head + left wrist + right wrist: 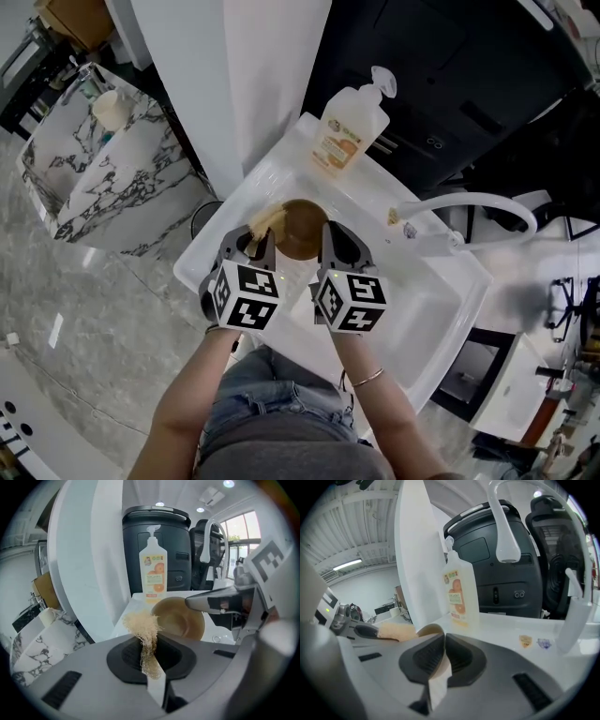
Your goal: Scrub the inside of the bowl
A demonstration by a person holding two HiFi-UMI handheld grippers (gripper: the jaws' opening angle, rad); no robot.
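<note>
Hanging from the right gripper [328,240], the bowl [302,228] opens toward the loofah [140,623]

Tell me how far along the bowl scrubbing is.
Done: the right gripper has its jaws shut on the rim of the bowl, and the left gripper has its jaws shut on the loofah, both over the sink. In hand: the loofah is beside the bowl's rim. Left: scrubbing the inside; no suds are visible.

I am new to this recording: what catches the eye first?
Over the white sink, the right hand-held gripper clamps the rim of the brown bowl, and the left hand-held gripper pinches a loofah scrubber beside it. A soap bottle stands on the sink's back corner.
</note>
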